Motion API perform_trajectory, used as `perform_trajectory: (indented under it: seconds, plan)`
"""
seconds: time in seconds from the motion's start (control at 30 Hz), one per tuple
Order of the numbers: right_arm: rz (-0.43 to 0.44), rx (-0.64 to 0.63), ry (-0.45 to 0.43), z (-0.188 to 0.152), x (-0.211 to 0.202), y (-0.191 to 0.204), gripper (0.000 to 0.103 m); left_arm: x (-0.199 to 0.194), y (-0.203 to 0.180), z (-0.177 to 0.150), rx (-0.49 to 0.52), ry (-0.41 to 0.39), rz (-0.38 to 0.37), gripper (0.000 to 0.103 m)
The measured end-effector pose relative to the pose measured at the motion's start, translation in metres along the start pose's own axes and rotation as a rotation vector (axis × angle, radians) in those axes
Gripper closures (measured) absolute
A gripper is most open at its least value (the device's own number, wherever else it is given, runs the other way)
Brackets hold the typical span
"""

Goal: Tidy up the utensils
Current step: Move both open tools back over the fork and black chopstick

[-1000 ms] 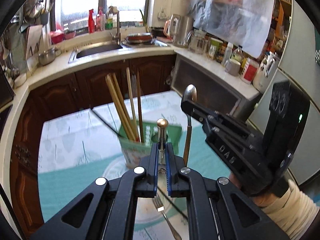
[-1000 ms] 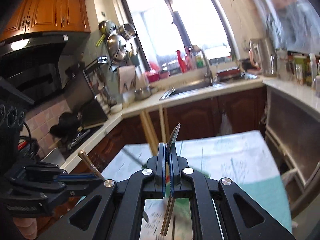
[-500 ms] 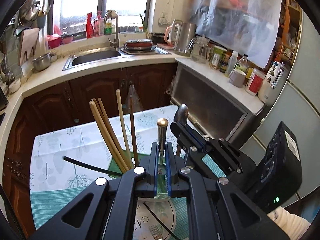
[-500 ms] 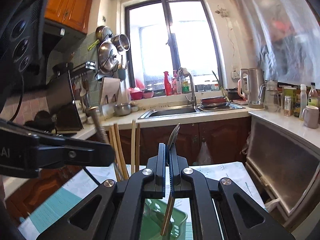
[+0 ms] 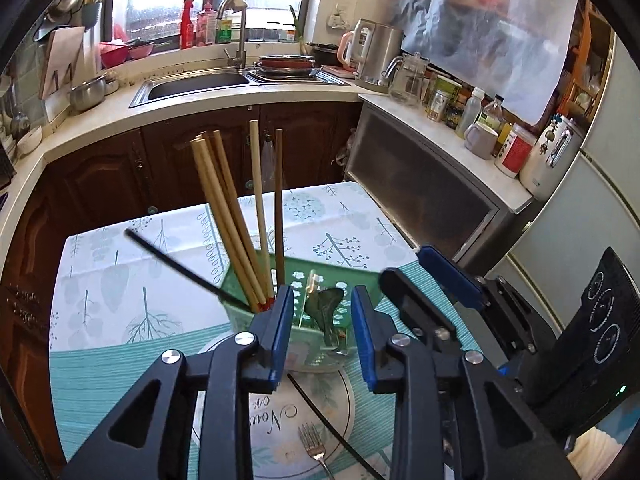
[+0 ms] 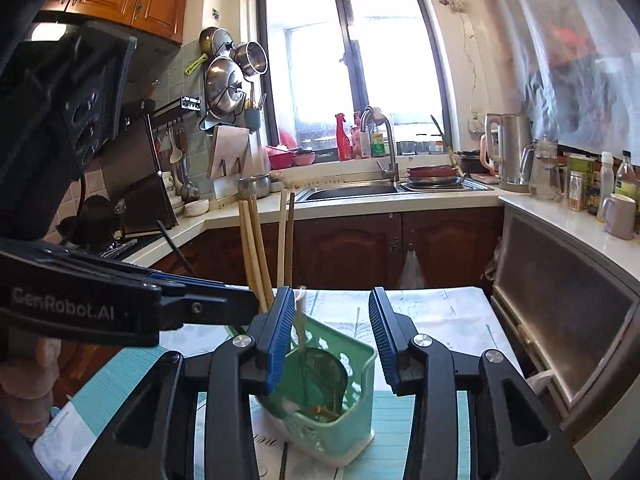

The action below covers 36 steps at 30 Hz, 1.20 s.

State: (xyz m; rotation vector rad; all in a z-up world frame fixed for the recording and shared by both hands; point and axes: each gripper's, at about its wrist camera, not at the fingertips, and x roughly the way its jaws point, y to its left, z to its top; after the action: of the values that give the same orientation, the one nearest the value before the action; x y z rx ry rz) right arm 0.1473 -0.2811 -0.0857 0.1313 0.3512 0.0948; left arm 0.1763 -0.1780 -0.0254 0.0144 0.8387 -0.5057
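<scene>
A green perforated utensil holder (image 5: 320,280) (image 6: 352,376) stands on the table. Several wooden chopsticks (image 5: 228,220) (image 6: 256,248) and a black chopstick (image 5: 172,260) stand in it. A metal spoon (image 5: 326,308) (image 6: 322,372) lies inside it, bowl up. My left gripper (image 5: 320,332) is open and empty just above the holder. My right gripper (image 6: 332,340) is open and empty above the holder too; it also shows in the left wrist view (image 5: 440,276). A fork (image 5: 314,446) and a black chopstick (image 5: 332,424) lie on a plate (image 5: 352,404) in front.
The table has a teal and white patterned cloth (image 5: 120,280). Behind it run dark wood cabinets, a counter with a sink (image 5: 200,84), a kettle (image 5: 380,56) and jars. A grey appliance (image 5: 440,200) stands to the right of the table.
Both grippers have opened. The gold-tipped utensil held by the left and the spoon held by the right are released; the spoon now sits in the holder. Both grippers moved closer to the holder.
</scene>
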Motion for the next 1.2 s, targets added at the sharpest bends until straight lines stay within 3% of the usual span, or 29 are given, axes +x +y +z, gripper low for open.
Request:
perform_trajectory:
  seconds: [0.07,0.13,0.2,0.3,0.47,0.7,0.93,1.2]
  plan:
    - [0.007,0.023,0.015,-0.003,-0.021,0.001,0.061,-0.011,0.004,-0.009,-0.015,-0.008,0.003,0.063]
    - [0.001,0.048,0.053,-0.009,-0.036,0.001,0.042,-0.023,0.006,-0.021,-0.024,-0.016,0.003,0.053]
    - [-0.010,0.070,0.081,-0.015,-0.054,-0.001,0.032,-0.032,0.007,-0.034,-0.027,-0.020,0.015,0.051]
    - [-0.026,0.103,0.123,-0.031,-0.077,-0.005,0.031,-0.042,0.008,-0.051,-0.040,-0.016,0.032,0.049]
    - [-0.085,0.140,0.200,-0.065,-0.112,-0.009,0.031,-0.052,0.010,-0.086,-0.068,-0.013,0.051,0.030]
    - [-0.080,0.203,0.312,-0.121,-0.134,-0.012,0.031,-0.018,0.015,-0.131,-0.080,0.102,0.004,0.029]
    - [-0.080,0.245,0.447,-0.171,-0.128,-0.012,0.033,0.024,0.020,-0.163,-0.067,0.199,-0.024,0.030]
    - [-0.096,0.206,0.539,-0.201,-0.116,-0.005,0.043,0.070,0.044,-0.178,-0.143,0.293,-0.127,0.050]
